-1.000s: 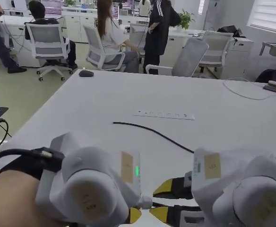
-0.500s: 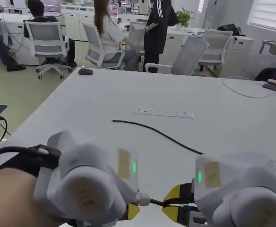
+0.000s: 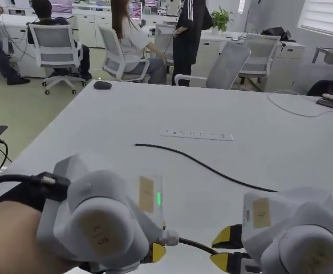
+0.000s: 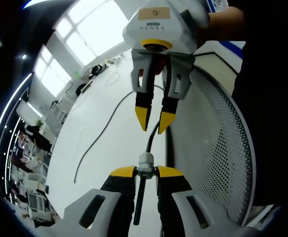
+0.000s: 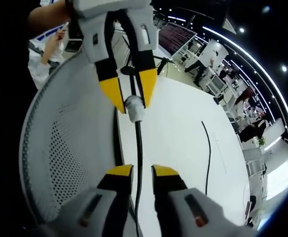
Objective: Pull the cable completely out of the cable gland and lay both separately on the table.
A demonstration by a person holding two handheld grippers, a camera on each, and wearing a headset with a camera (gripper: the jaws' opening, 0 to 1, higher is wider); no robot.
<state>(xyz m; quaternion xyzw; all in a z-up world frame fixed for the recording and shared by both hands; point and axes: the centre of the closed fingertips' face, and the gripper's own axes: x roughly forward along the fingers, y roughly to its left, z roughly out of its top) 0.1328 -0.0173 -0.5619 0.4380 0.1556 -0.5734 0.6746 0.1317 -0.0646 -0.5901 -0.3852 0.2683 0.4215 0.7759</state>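
Observation:
A white cable gland (image 3: 169, 235) sits at the bottom of the head view with my left gripper (image 3: 165, 243) shut on it. A black cable (image 3: 212, 169) leaves the gland and runs right into my right gripper (image 3: 223, 249), which is shut on the cable, then curves away across the white table (image 3: 126, 114). In the left gripper view the gland (image 4: 145, 165) is pinched between the yellow tips, and the right gripper (image 4: 154, 120) faces it, around the cable (image 4: 153, 136). The right gripper view has the cable (image 5: 138, 148) between its own tips and the left gripper (image 5: 132, 98) on the gland (image 5: 133, 108).
A white power strip (image 3: 196, 135) lies mid-table beyond the cable's far end. A black mouse (image 3: 102, 85) rests near the far left edge, and a thin white cord (image 3: 292, 111) lies at the far right. A perforated white chair back (image 4: 218, 148) is under the grippers. People sit and stand beyond the table.
The right gripper has moved right, away from the left one, and a longer stretch of black cable now shows between the gland and it. The left gripper has held its place.

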